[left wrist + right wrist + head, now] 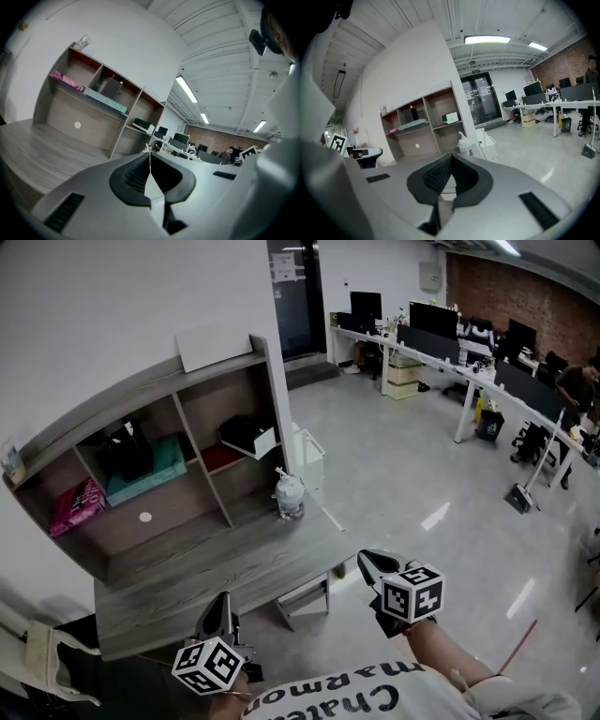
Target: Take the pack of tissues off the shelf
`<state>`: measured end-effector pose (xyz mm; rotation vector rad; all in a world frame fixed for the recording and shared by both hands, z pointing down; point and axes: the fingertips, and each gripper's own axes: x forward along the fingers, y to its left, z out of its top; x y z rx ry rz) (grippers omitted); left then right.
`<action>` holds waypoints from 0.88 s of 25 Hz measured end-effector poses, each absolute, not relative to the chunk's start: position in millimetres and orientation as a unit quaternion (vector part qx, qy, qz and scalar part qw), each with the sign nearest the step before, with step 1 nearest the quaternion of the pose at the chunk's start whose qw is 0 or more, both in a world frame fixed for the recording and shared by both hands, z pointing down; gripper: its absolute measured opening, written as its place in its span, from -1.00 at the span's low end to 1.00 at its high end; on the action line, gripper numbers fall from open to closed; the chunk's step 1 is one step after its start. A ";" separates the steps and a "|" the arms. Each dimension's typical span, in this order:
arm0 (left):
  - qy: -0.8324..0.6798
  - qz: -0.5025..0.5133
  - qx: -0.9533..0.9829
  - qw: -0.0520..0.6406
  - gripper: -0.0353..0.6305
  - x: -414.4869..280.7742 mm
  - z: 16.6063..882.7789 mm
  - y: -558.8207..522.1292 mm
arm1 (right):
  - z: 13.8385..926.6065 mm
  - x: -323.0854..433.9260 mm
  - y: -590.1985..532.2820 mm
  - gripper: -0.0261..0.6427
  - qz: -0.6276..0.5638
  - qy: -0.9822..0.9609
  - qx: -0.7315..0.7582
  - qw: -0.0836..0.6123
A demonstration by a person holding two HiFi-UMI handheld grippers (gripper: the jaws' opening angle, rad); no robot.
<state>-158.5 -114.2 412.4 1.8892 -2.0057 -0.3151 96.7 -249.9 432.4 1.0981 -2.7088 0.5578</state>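
Observation:
A pink pack of tissues [77, 505] lies in the left compartment of the wooden shelf [192, 451], beside a teal box [145, 481] with a black bag [127, 451] on it. The pink pack [65, 81] also shows high on the left in the left gripper view and, small, as the pack [391, 132] in the right gripper view. My left gripper [221, 606] hangs shut and empty off the desk's near edge, far short of the shelf. My right gripper [368, 562] is to the right of the desk corner, shut, holding nothing.
The shelf stands on a grey wooden desk [216, 563]. A pump bottle [289, 497] sits at the shelf's right end. A black-and-white box [249, 436] fills the right compartment. A white drawer unit [305, 597] is under the desk. Office desks with monitors [441, 334] stand beyond.

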 end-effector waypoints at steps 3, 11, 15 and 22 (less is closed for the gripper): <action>-0.715 -0.104 0.666 0.185 -0.84 -158.6 419.2 -116.3 | 439.7 99.2 -253.9 -0.89 0.190 -0.906 0.368 0.087; -0.715 -0.088 0.662 0.207 -0.84 -168.3 444.4 -107.5 | 479.9 90.1 -249.6 -0.89 0.245 -0.892 0.365 0.103; -0.708 -0.077 0.668 0.216 -0.84 -178.9 451.7 -117.5 | 488.5 74.3 -255.7 -0.89 0.256 -0.889 0.364 0.111; -0.706 -0.073 0.668 0.225 -0.84 -240.1 454.6 -162.4 | 492.6 20.6 -296.5 -0.89 0.267 -0.881 0.373 0.118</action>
